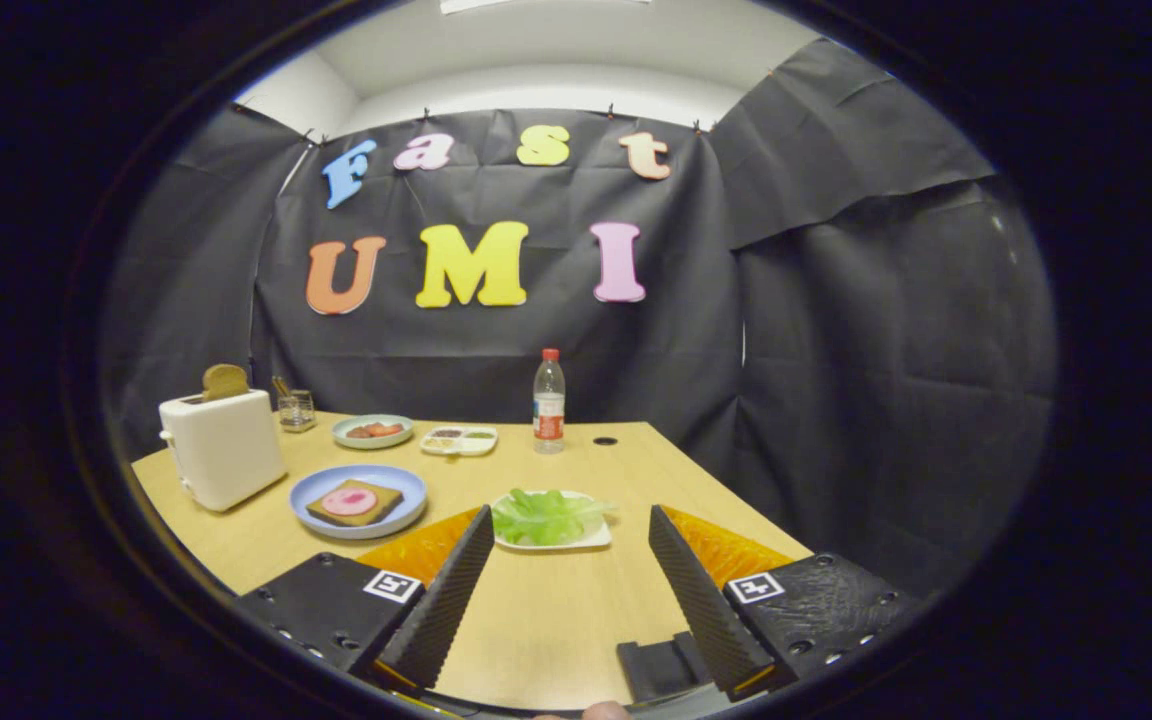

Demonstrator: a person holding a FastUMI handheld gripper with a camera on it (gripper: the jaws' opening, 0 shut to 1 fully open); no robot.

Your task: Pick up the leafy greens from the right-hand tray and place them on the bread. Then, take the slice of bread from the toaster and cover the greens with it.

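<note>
Green leaves, the leafy greens (546, 515), lie on a white tray (591, 541) at twelve o'clock just ahead of my gripper (570, 555), whose fingers stand wide apart and hold nothing. The bread (356, 503) on the blue plate (311, 488) sits at ten o'clock beside the toaster (222, 447). I judge the limp leaves could slip out, or the light tray could skid on the tabletop (556, 610) if I come in too low.

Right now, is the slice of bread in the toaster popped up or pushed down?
Popped up: the bread slice sticks out well above the top of the toaster. The claw is open, its fingers apart just before the leafy greens.
</note>
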